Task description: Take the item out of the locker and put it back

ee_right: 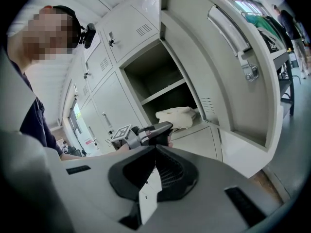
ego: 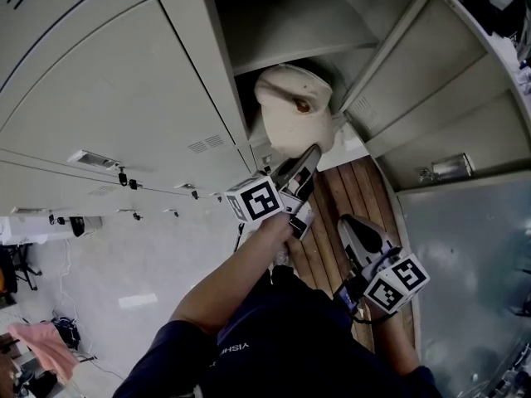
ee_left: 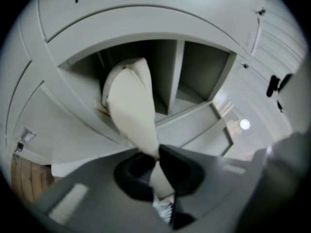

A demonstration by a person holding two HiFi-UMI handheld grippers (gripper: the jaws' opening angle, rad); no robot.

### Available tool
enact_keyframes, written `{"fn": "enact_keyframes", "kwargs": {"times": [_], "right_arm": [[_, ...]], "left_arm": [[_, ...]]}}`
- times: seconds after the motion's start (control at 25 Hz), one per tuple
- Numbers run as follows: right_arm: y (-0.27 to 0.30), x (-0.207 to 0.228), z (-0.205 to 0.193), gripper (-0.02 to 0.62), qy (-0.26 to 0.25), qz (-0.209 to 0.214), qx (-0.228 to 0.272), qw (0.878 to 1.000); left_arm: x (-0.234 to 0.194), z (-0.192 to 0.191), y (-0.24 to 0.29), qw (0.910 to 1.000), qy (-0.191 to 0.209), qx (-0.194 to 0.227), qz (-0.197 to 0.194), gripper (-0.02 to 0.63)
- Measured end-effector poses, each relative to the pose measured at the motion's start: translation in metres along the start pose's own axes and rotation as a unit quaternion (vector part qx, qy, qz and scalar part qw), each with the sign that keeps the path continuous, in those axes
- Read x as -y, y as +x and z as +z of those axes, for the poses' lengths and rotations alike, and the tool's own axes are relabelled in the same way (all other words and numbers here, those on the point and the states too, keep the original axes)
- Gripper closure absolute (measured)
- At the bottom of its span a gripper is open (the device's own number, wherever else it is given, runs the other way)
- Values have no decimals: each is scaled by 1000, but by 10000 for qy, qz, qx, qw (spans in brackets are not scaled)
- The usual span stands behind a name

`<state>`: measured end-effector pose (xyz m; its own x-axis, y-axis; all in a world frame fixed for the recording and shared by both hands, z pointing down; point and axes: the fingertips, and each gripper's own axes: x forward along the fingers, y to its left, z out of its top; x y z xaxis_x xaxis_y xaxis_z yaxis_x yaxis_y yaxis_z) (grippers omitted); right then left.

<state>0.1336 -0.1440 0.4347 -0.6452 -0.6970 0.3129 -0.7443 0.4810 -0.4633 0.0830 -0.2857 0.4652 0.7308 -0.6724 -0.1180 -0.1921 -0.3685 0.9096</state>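
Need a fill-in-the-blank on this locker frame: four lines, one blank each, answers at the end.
1. The left gripper is ___ on the cream fabric item.
2. The right gripper, jaws together, holds ___.
3. The locker door stands ___.
4. In the right gripper view, the item lies ___ the locker shelf.
Answers: shut; nothing; open; below.
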Motion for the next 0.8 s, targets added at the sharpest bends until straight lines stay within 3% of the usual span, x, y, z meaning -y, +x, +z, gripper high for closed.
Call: {"fn": "enact_keyframes", "kwargs": {"times": [0.24, 0.8], "right_arm": [[-11, -6, -2, 589, -14, 105, 144, 9998], [-52, -27, 0, 589, -111, 221, 487, 9985]], "left_arm": [[28, -12, -11, 9988, 423, -151, -171, 583], [106, -34, -49, 9943, 874, -157, -592, 581]]}}
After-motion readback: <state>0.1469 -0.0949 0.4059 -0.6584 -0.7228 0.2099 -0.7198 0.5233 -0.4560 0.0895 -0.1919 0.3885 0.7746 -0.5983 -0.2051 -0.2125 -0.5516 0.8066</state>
